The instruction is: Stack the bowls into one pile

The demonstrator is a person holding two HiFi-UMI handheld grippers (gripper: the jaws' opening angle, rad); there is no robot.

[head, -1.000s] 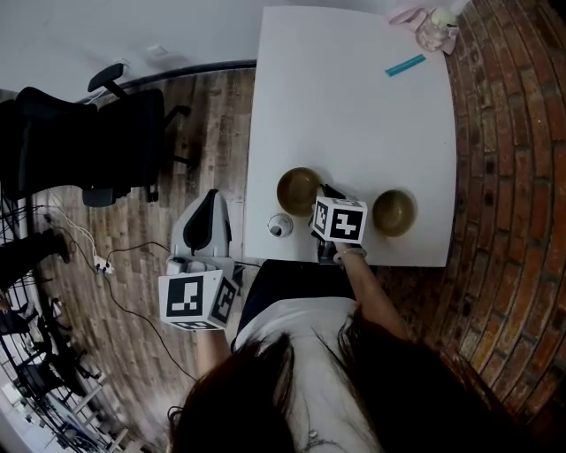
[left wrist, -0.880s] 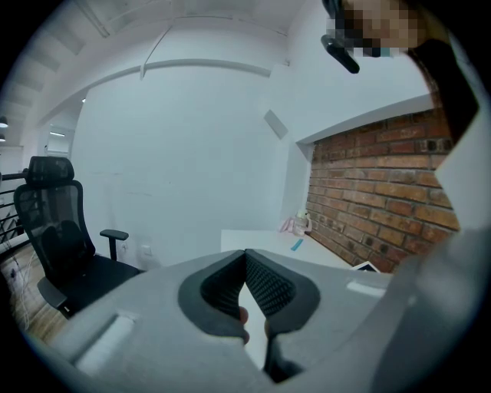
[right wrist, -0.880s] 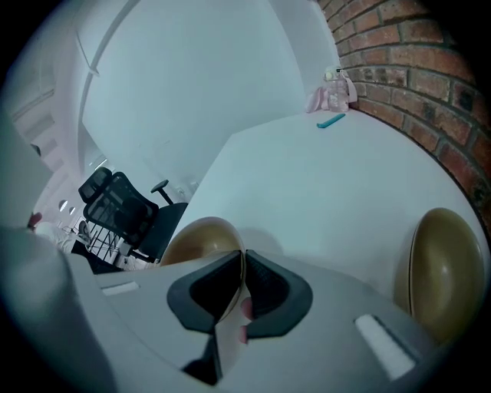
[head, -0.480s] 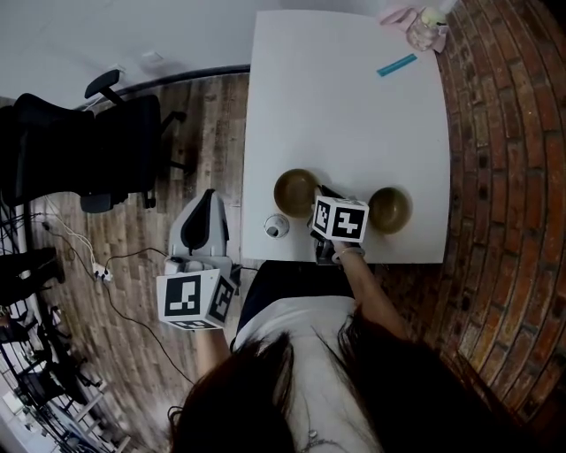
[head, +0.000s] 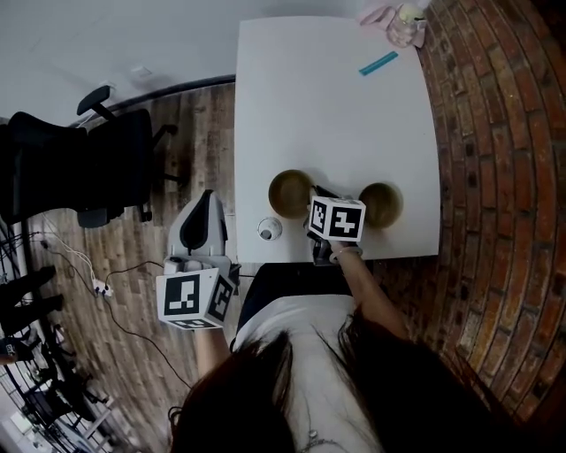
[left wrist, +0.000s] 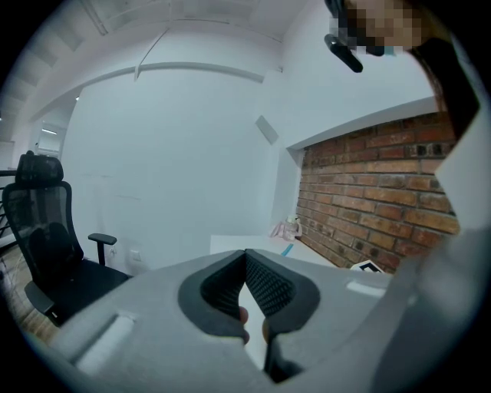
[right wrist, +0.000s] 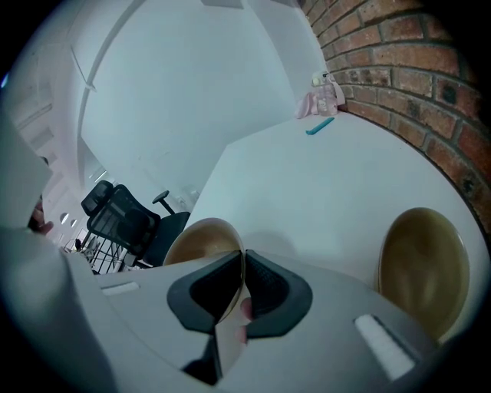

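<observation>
Two brown bowls stand on the white table (head: 336,115) near its front edge. My right gripper (head: 318,195) is between them, shut on the right rim of the left bowl (head: 290,193). In the right gripper view that rim (right wrist: 222,238) runs between the closed pads of the right gripper (right wrist: 244,259), and the other bowl (right wrist: 423,269) sits apart to the right. In the head view this right bowl (head: 380,204) lies beside the gripper's marker cube. My left gripper (head: 207,200) hangs off the table's left side over the floor, and the left gripper view shows the left gripper (left wrist: 245,255) shut on nothing.
A small round object (head: 270,229) sits at the table's front left corner. A teal stick (head: 378,63) and a jar with pink cloth (head: 400,19) lie at the far right corner. A black office chair (head: 84,164) stands left; brick wall (head: 495,177) runs along the right.
The head view has drifted, so the table sits further left and higher in the picture. My right gripper stays at the left bowl's rim; the left gripper holds its place.
</observation>
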